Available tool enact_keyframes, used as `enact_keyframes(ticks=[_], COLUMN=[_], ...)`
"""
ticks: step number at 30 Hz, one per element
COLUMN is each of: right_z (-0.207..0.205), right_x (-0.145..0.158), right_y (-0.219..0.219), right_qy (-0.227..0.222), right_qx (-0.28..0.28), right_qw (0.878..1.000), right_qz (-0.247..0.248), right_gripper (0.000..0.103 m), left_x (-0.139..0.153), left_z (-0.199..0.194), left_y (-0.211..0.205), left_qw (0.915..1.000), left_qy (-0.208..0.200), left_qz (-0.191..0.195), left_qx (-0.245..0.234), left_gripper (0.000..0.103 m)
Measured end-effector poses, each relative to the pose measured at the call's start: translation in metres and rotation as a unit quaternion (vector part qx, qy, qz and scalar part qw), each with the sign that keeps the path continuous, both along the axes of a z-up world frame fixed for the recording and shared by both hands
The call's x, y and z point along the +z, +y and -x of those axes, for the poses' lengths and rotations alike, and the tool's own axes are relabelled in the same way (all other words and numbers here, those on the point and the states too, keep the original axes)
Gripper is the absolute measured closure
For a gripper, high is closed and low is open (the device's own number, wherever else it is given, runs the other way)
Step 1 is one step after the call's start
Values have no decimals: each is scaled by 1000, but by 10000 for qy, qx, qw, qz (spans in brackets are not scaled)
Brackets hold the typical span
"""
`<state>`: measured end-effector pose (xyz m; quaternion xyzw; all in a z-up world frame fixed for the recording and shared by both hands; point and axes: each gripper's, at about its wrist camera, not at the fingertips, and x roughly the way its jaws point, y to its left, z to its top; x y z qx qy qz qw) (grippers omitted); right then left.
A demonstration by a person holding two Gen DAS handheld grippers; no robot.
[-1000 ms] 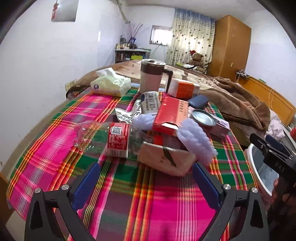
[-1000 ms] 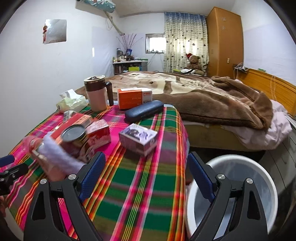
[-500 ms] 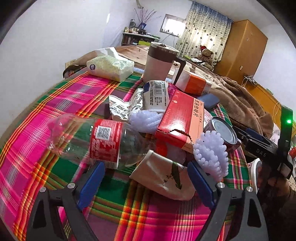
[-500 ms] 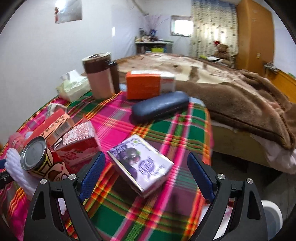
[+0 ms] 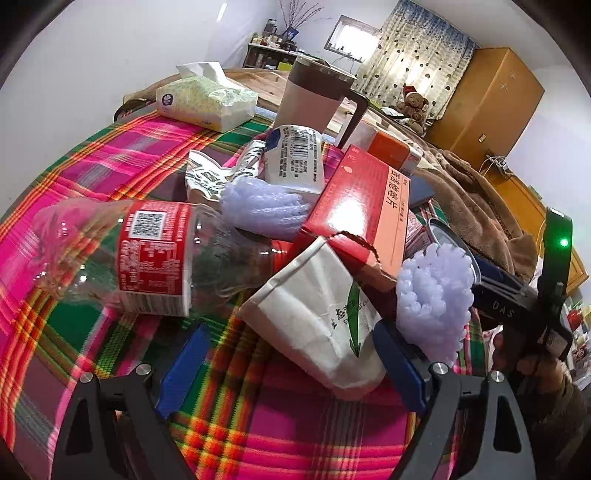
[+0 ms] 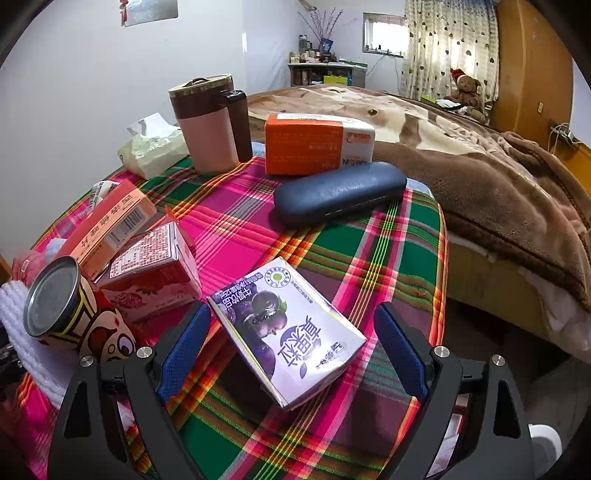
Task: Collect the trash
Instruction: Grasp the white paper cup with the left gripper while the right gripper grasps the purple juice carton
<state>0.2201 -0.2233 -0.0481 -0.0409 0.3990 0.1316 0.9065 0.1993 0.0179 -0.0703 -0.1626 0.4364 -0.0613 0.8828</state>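
Plaid cloth [image 6: 332, 254] in pink, green and orange covers the bench; a bed with a brown blanket [image 6: 480, 177] sits just beside it, curtained window [image 6: 384, 35] and wooden wardrobe [image 5: 491, 99] at the far wall. Left hand-held gripper [image 5: 291, 363] gapes wide around a white paper bag [image 5: 317, 321], pads not touching it (bag leans against a clear plastic bottle [image 5: 147, 254] and red carton [image 5: 365, 210] in the trash heap). Right hand-held gripper [image 6: 293, 356] is spread wide around a purple drink box [image 6: 288, 328], no contact. White bin rim [image 6: 543, 439] is mostly cut off at the frame edge.
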Motion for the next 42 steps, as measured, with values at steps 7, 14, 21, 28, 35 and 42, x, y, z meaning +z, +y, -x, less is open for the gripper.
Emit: enact_keyframes(ticks=[7, 14, 21, 28, 35, 42], right_z=[-1, 3, 11, 25, 44, 61], right_x=[-3, -3, 0, 9, 21, 32], right_y=[-1, -3, -5, -10, -12, -14], right_qy=[58, 30, -69, -259, -471, -663], right_qx=[-78, -85, -162, -277, -335, -399], right_qw=[10000, 9999, 9998, 9991, 9976, 9956], right_qz=[-3, -50, -121, -210, -385, -519], right_gripper=[28, 36, 37, 38, 38, 38], left_x=[-5, 0, 4, 17, 25, 31], left_z=[-10, -9, -4, 12, 30, 55], left_y=[-6, -7, -2, -3, 1, 7], left_qw=[9993, 9996, 9995, 9987, 9979, 9963], left_qy=[22, -55, -209, -496, -653, -851], left_qz=[359, 253, 234, 56, 17, -144], left_qx=[63, 93, 99, 71, 3, 0], left_gripper=[19, 40, 57, 64, 70, 74])
